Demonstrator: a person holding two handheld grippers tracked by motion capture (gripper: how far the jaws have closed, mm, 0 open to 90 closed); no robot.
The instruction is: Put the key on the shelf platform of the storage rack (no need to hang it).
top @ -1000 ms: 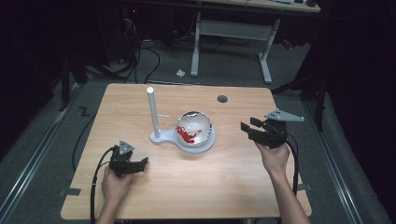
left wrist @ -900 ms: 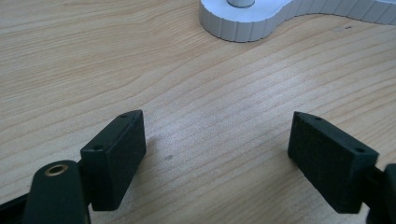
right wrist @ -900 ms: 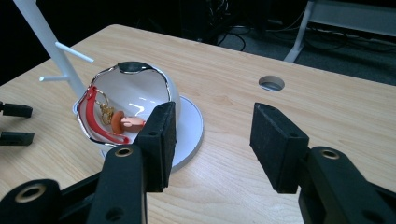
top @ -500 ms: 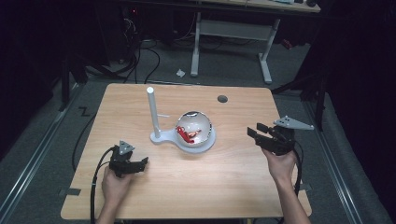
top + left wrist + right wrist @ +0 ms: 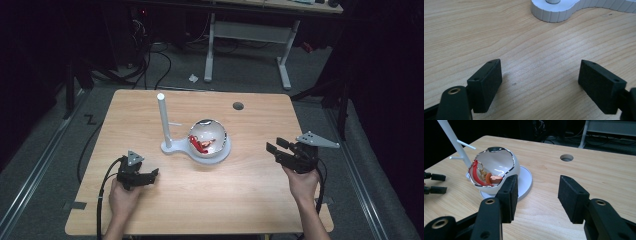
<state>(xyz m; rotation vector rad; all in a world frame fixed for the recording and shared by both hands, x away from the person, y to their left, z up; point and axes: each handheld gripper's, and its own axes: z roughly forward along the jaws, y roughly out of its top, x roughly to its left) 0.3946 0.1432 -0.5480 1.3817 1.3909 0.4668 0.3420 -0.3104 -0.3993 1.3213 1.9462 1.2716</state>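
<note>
A white bowl-shaped shell (image 5: 208, 138) with a wavy silver rim sits on a white base (image 5: 172, 148) in the middle of the table, with red and orange pieces (image 5: 487, 177) inside. A white post (image 5: 163, 120) with small pegs rises from the base's left end. My left gripper (image 5: 149, 175) rests low near the front left of the table, open and empty, its jaws over bare wood (image 5: 536, 72). Held above the table at the right, my right gripper (image 5: 274, 148) is open and empty and faces the shell (image 5: 496, 167).
The wooden table (image 5: 250, 190) has a round cable hole (image 5: 238, 106) near its far edge. In the right gripper view the left gripper's fingertips (image 5: 436, 183) show at the far left. A white desk frame (image 5: 250, 35) and cables lie on the dark floor beyond.
My right gripper has drawn back from the shell, toward the table's right front. The left gripper has stayed put.
</note>
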